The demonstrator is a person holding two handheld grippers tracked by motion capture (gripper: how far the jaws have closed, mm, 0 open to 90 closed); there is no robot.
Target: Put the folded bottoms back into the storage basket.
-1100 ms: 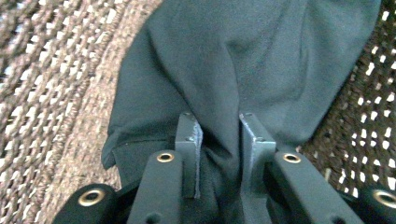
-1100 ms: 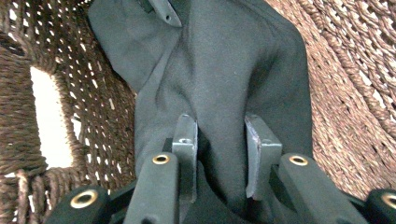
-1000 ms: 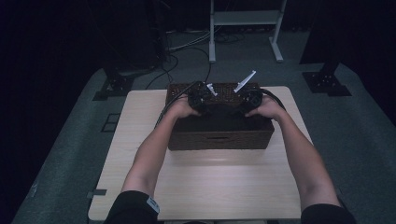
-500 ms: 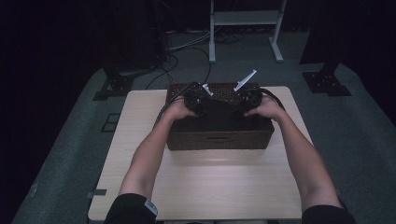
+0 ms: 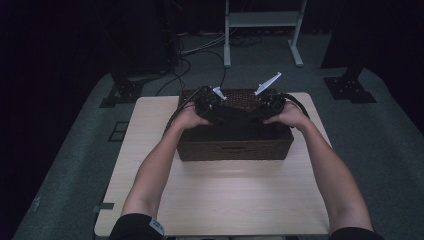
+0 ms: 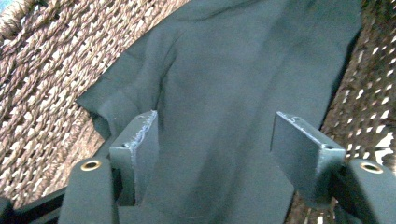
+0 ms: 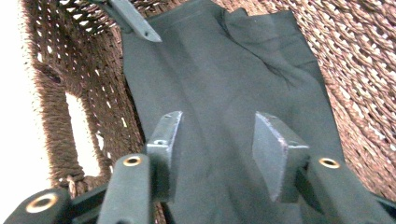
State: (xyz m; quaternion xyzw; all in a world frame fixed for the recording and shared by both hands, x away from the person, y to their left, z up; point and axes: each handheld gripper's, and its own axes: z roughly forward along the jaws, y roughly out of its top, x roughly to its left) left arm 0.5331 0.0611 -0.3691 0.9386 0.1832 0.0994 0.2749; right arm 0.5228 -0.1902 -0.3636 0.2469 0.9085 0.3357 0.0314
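Now both grippers hang over the wicker basket on the table. Left gripper and right gripper have just been opening, jaws apart above the dark cloth, which lies flat inside the basket, not pinched.

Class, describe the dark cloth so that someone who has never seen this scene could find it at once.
Start at the pale wooden table and find the brown woven basket on its far half. Inside lies the dark cloth, folded flat on the basket floor beneath the left gripper and right gripper, whose jaws stand open over it. It is smooth and plain against the rough weave.
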